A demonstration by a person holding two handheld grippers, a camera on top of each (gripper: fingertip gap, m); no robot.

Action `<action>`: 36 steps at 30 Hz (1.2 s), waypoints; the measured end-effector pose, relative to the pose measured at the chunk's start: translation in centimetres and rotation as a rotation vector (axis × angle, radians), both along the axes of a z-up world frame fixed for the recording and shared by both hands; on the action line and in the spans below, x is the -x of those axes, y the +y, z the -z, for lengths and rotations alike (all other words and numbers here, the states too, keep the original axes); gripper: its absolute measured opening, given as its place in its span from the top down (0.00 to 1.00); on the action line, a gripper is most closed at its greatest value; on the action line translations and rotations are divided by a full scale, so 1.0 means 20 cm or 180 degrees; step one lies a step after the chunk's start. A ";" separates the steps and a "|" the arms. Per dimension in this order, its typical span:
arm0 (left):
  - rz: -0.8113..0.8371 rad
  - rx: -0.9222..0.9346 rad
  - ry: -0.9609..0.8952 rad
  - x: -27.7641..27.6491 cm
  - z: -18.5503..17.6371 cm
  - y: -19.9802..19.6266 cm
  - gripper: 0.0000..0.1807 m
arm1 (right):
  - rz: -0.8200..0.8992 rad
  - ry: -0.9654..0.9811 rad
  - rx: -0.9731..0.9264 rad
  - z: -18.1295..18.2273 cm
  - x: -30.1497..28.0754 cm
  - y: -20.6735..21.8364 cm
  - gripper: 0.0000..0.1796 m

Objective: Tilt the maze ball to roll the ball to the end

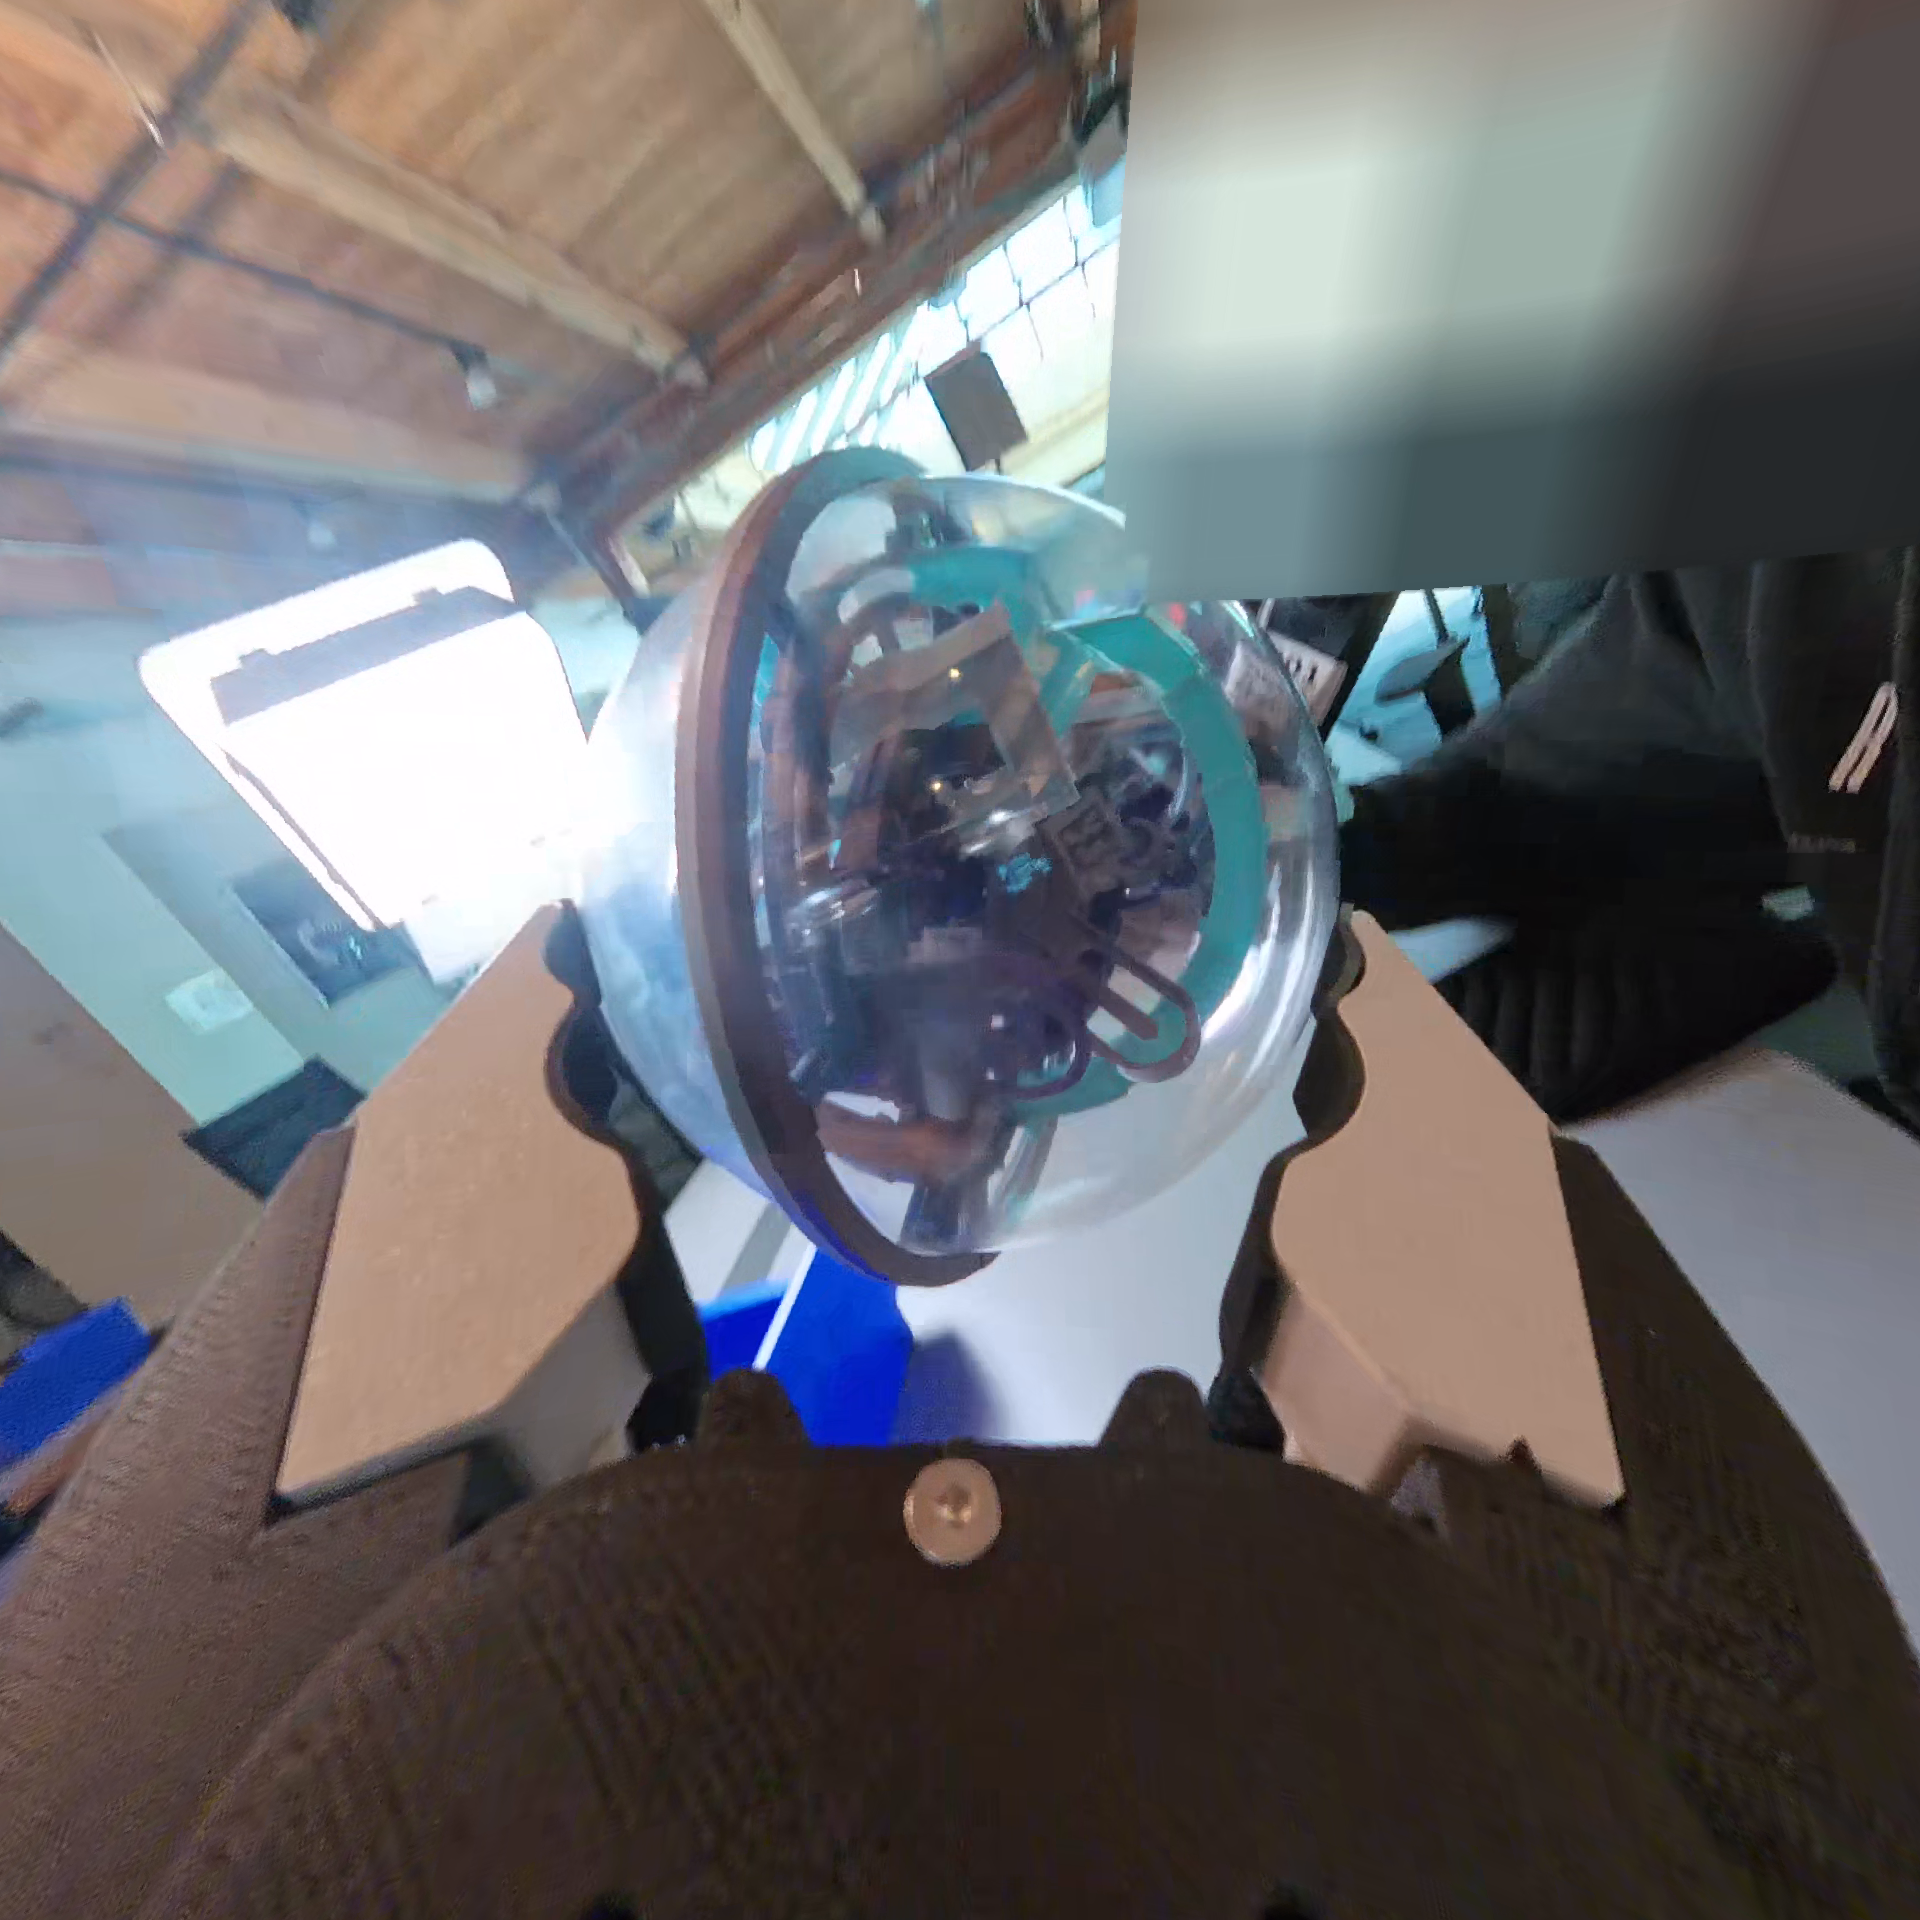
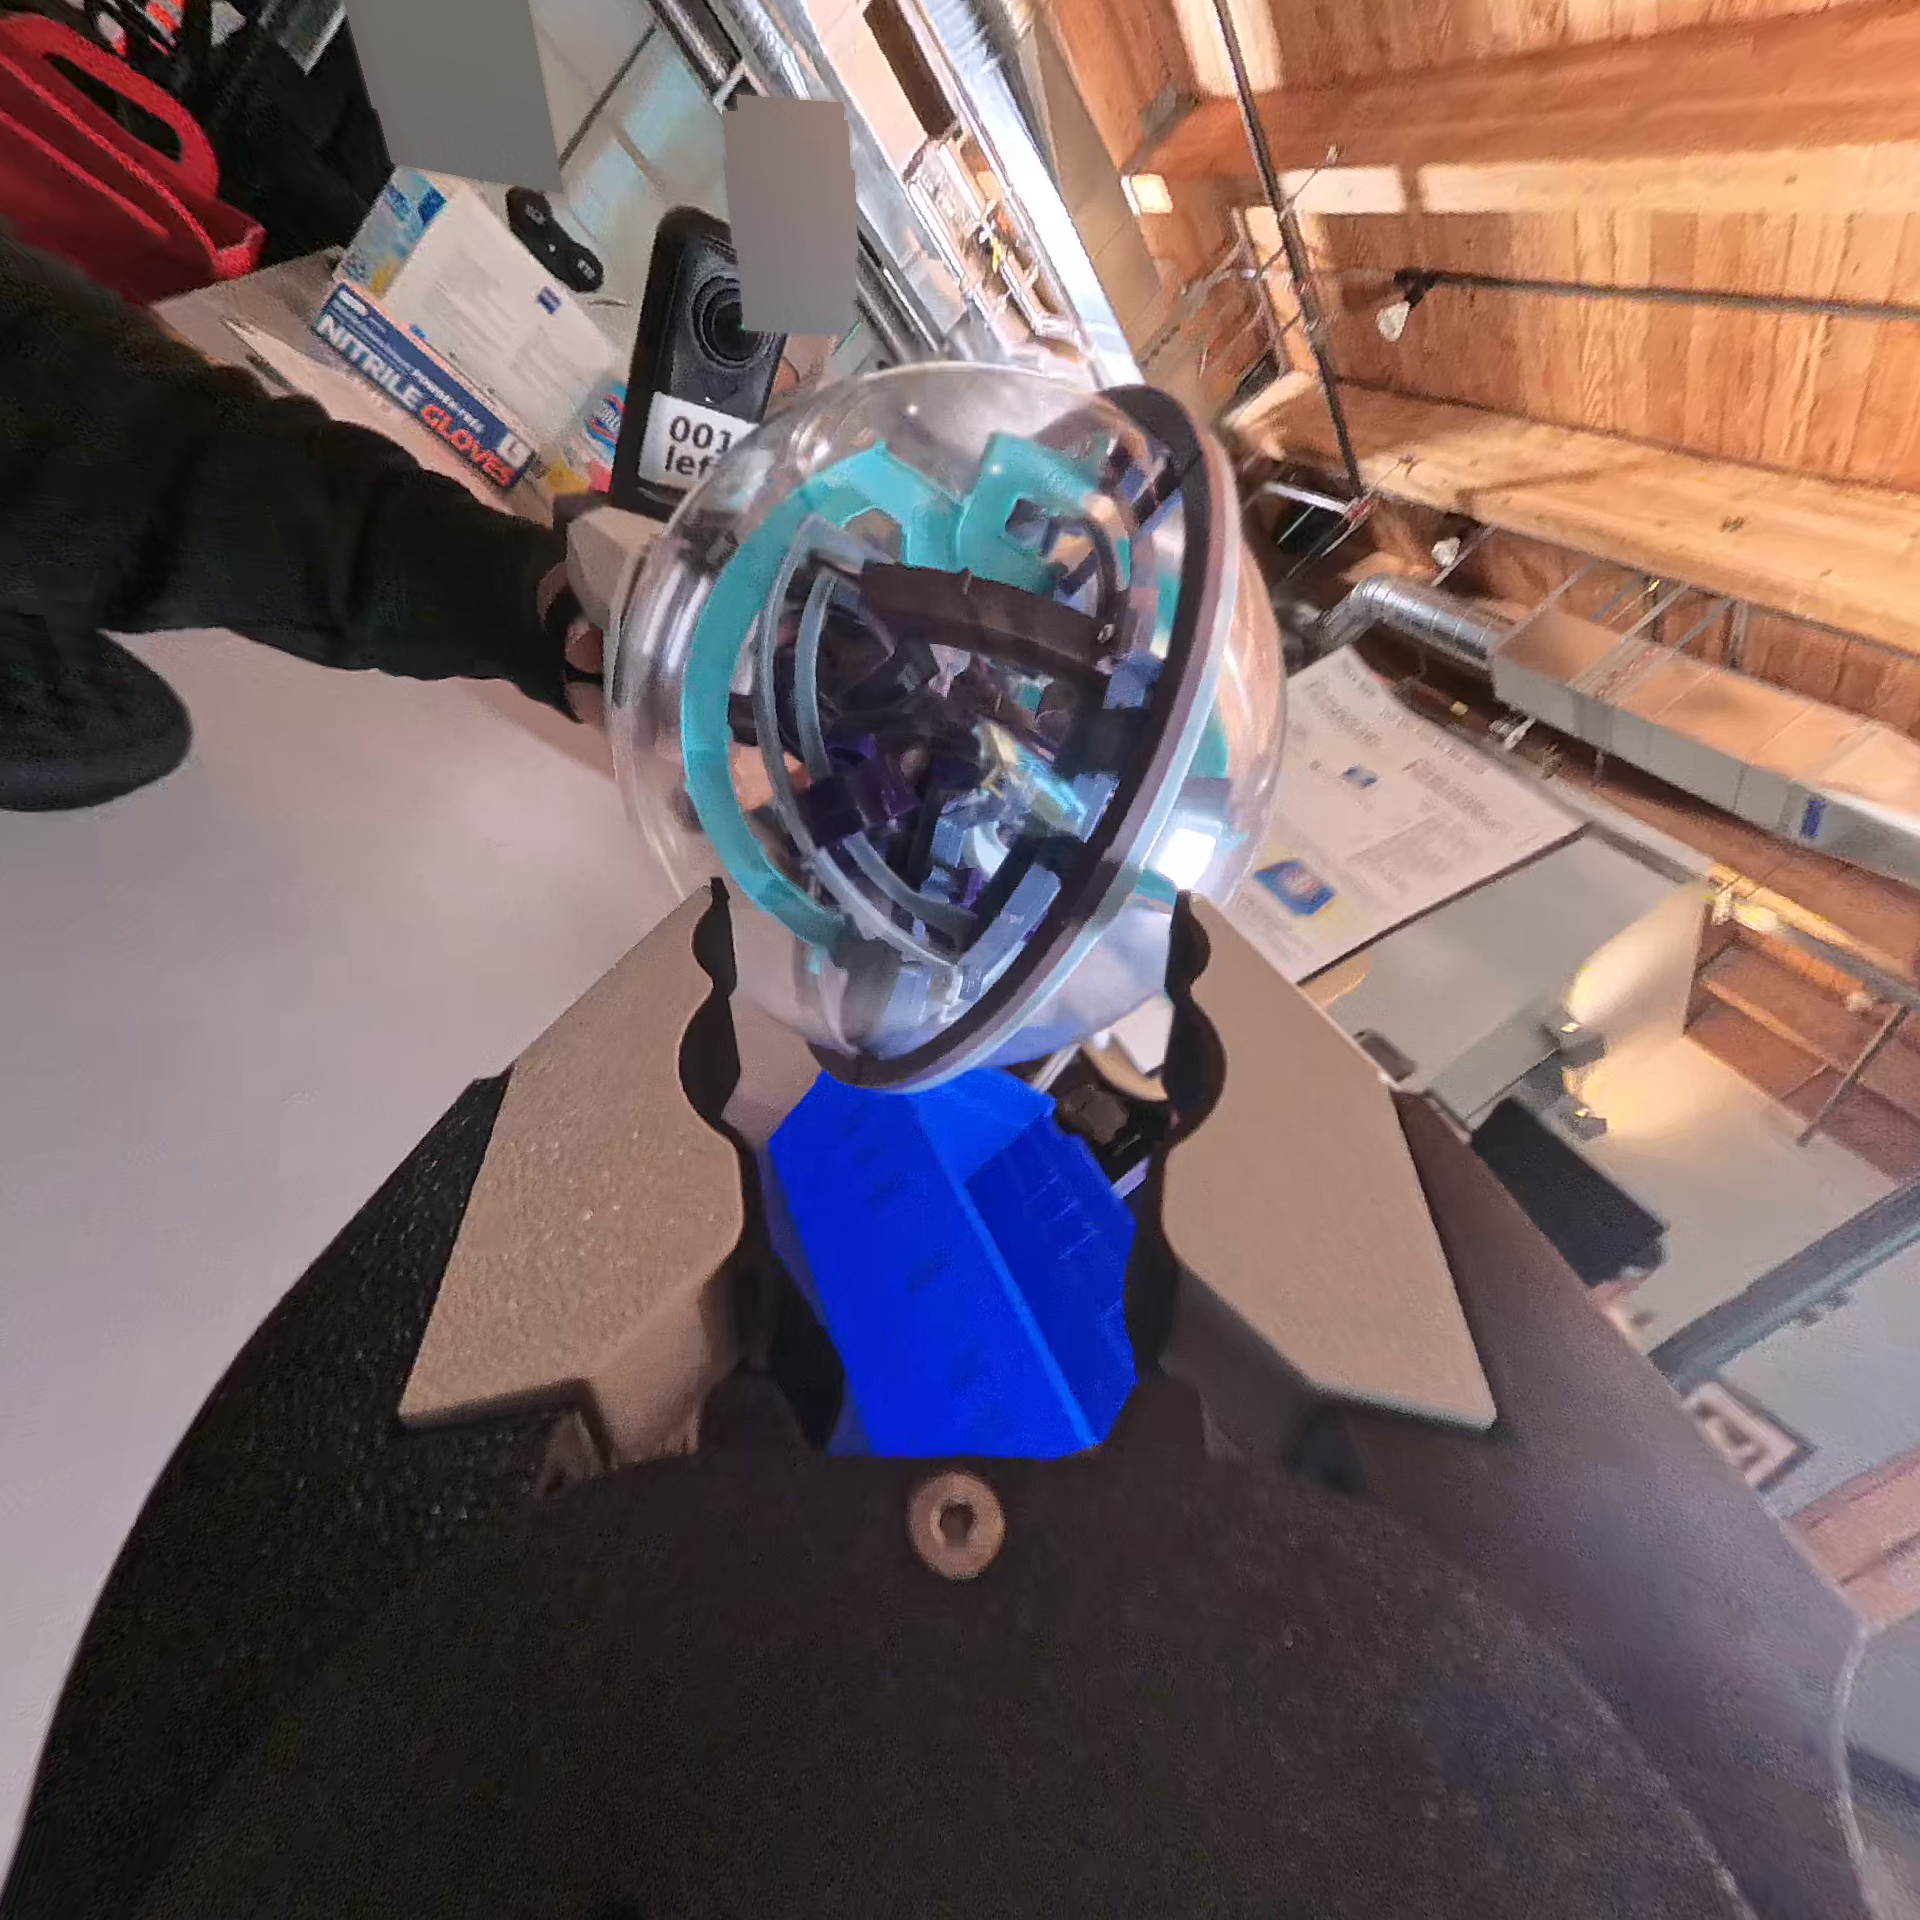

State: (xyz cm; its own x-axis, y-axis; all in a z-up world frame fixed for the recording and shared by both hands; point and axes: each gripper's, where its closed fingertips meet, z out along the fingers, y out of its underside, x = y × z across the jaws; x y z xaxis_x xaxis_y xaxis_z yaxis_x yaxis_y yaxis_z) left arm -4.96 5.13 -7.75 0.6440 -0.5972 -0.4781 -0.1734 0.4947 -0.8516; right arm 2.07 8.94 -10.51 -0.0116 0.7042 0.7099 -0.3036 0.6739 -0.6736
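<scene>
The maze ball point(image 1: 956, 862) is a clear sphere with a dark rim band and teal, brown and purple tracks inside. It is held in the air, tilted, above the white table. My left gripper point(image 1: 956, 920) is shut on its sides at the fingertips. My right gripper point(image 2: 948, 899) is shut on the lower part of the maze ball point(image 2: 935, 707) from the opposite side. In the right wrist view, the left gripper's tan finger point(image 2: 597, 551) presses the sphere's far left side. I cannot pick out the small rolling ball among the tracks.
A blue bin point(image 2: 956, 1268) sits under the sphere, also seen in the left wrist view point(image 1: 810, 1340). The white table point(image 2: 260, 935) lies below. A glove box point(image 2: 457, 343) and a red bag point(image 2: 94, 145) are at the far side. A person's black sleeve point(image 2: 208, 520) reaches in from the left.
</scene>
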 end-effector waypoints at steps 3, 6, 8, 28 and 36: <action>-0.0288 0.0281 0.0308 0.02 0.23 0.06 0.25 | -0.0057 -0.0173 0.0287 0.17 0.01 0.02 0.54; -0.0481 0.0369 0.0471 0.02 0.38 0.07 0.26 | -0.0041 -0.0375 0.0510 0.33 0.02 0.05 0.53; -0.0726 0.0300 0.0822 0.01 0.47 0.08 0.26 | -0.0062 -0.0542 0.0709 0.42 0.01 0.07 0.54; -0.1350 -0.0208 0.2698 0.02 0.87 -0.03 0.27 | -0.1007 -0.1399 0.1025 0.67 -0.13 -0.17 0.77; -0.1259 -0.0268 0.2728 -0.01 0.84 -0.05 0.33 | -0.0907 -0.1453 0.1093 0.68 -0.11 -0.12 0.78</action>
State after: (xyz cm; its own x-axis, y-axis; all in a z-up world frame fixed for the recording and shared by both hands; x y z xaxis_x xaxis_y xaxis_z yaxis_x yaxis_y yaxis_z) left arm -4.81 4.10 -24.58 0.2018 -0.3527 -0.9137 -0.8914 0.3204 -0.3206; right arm 4.19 6.58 -24.19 -0.4800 0.8155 0.3234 -0.0704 0.3317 -0.9408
